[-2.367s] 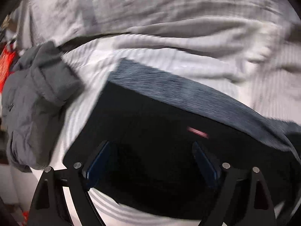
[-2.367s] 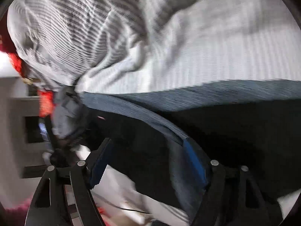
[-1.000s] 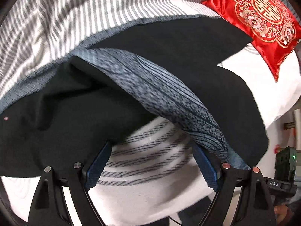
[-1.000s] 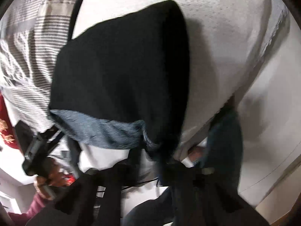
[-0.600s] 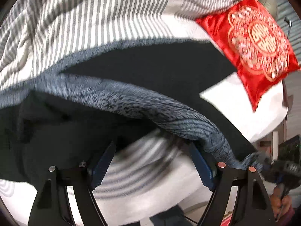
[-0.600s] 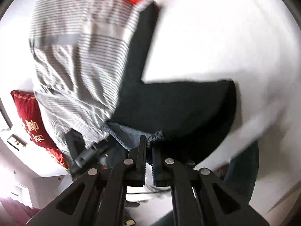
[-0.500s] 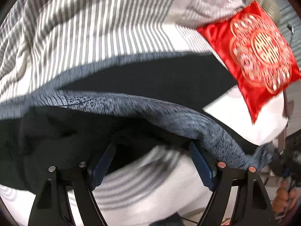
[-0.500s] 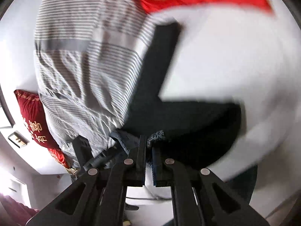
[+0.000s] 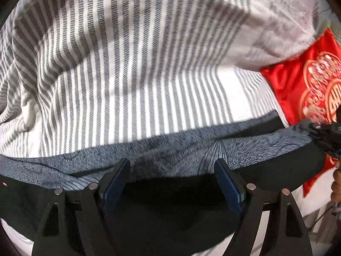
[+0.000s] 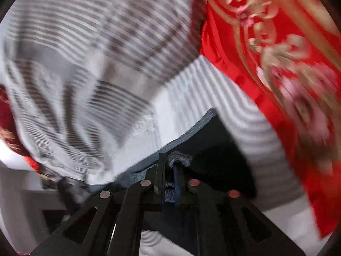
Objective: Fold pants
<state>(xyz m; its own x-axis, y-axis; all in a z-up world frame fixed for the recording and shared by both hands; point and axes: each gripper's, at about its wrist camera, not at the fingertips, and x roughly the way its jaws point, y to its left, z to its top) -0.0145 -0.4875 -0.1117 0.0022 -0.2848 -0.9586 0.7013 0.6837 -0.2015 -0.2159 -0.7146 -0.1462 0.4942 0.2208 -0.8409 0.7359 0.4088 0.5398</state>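
Black pants (image 9: 170, 204) with a grey-blue waistband (image 9: 162, 151) lie on a striped bed. My left gripper (image 9: 172, 170) points down over them, open wide. Black cloth lies between its fingers and the waistband runs just past its tips. The pads do not press on anything. In the right wrist view my right gripper (image 10: 169, 164) is nearly closed on a bunched end of the waistband (image 10: 179, 157), and its jaws are starting to open with the cloth still between them. The black pants (image 10: 217, 149) spread out beyond it. The right gripper (image 9: 326, 136) also shows at the left view's right edge, at the waistband's end.
A grey-and-white striped duvet (image 9: 127, 74) fills the far side of the bed. A red embroidered cushion (image 9: 309, 89) lies to the right, close to the right gripper, and fills the upper right of the right wrist view as the cushion (image 10: 277, 53). A hand (image 9: 335, 183) is at the right edge.
My right gripper swung across the bed with the waistband end toward the red cushion. The waistband is now pulled out straight, and black cloth has replaced the striped sheet between my left fingers.
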